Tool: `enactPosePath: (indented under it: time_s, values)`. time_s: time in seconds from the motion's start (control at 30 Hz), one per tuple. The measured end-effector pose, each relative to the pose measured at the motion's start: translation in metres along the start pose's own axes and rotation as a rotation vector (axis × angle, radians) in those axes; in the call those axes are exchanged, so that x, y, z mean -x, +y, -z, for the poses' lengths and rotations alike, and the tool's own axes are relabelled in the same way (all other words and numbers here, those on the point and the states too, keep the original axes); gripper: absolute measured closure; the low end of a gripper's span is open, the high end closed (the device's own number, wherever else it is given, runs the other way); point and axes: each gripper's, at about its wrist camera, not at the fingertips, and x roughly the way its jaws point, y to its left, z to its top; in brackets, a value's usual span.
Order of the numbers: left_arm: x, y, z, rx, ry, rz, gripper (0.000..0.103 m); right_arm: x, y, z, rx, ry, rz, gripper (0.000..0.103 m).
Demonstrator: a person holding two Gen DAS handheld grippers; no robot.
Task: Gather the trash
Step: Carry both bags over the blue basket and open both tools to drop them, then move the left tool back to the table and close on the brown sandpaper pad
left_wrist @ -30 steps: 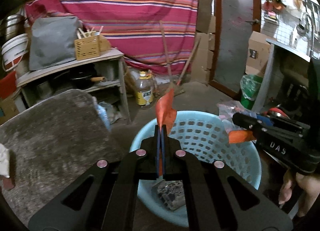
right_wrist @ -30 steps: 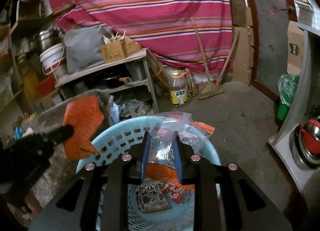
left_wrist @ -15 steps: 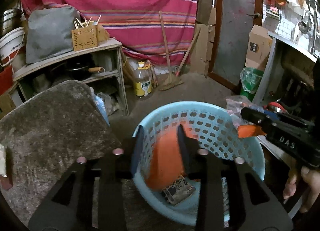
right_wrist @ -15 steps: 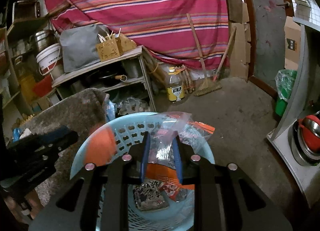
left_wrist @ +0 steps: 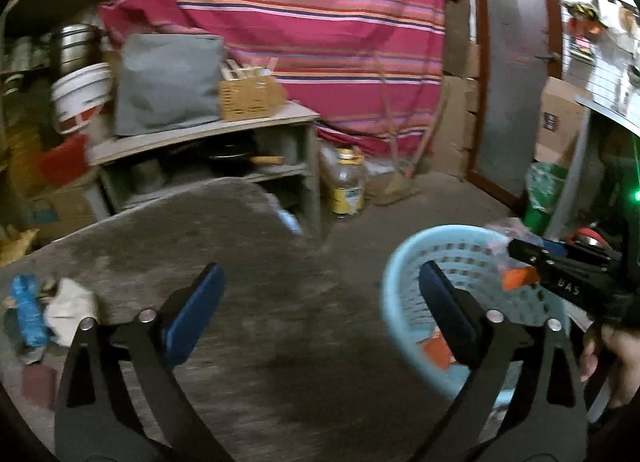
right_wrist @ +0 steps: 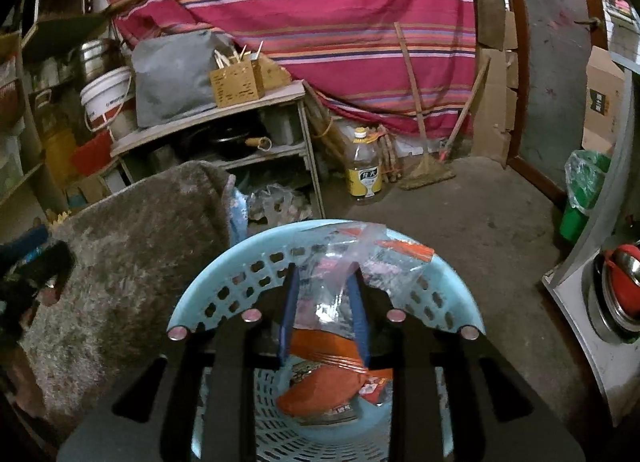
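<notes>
Since orange wrapper (right_wrist: 320, 386) dropped, left gripper (left_wrist: 320, 302) swung off basket (left_wrist: 404, 262).

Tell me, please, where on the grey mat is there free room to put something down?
The grey mat lies bare between the open left gripper and the blue basket. Its left edge is crowded: a blue wrapper and white crumpled paper. Wrappers and the right gripper with its clear bag occupy the basket.
</notes>
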Motion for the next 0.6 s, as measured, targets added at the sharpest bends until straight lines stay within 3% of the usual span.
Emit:
enactPosePath:
  time_s: [0.03,0.1,0.27,0.37,0.47,0.6]
  values:
    - [0.003,0.009,0.001,0.007,0.001,-0.016,0.005,0.000,0.003,0.001,0.004,-0.002,0.012,0.059]
    - [0.011,0.033,0.005,0.011,0.009,-0.056,0.005,-0.001,0.007,0.002,0.002,0.000,0.031,0.036]
    - [0.028,0.090,0.019,0.039,0.025,-0.147,0.005,-0.002,0.016,0.005,-0.023,0.010,0.048,0.034]
    - [0.038,0.129,0.029,0.079,0.014,-0.206,0.005,-0.001,0.031,0.004,-0.022,-0.005,0.061,0.016]
    - [0.050,0.172,0.044,0.134,-0.018,-0.280,0.005,-0.004,0.056,0.006,0.013,-0.005,0.057,0.015]
    - [0.051,0.218,0.058,0.190,0.030,-0.319,0.005,-0.012,0.088,0.009,0.066,0.012,0.064,0.013]
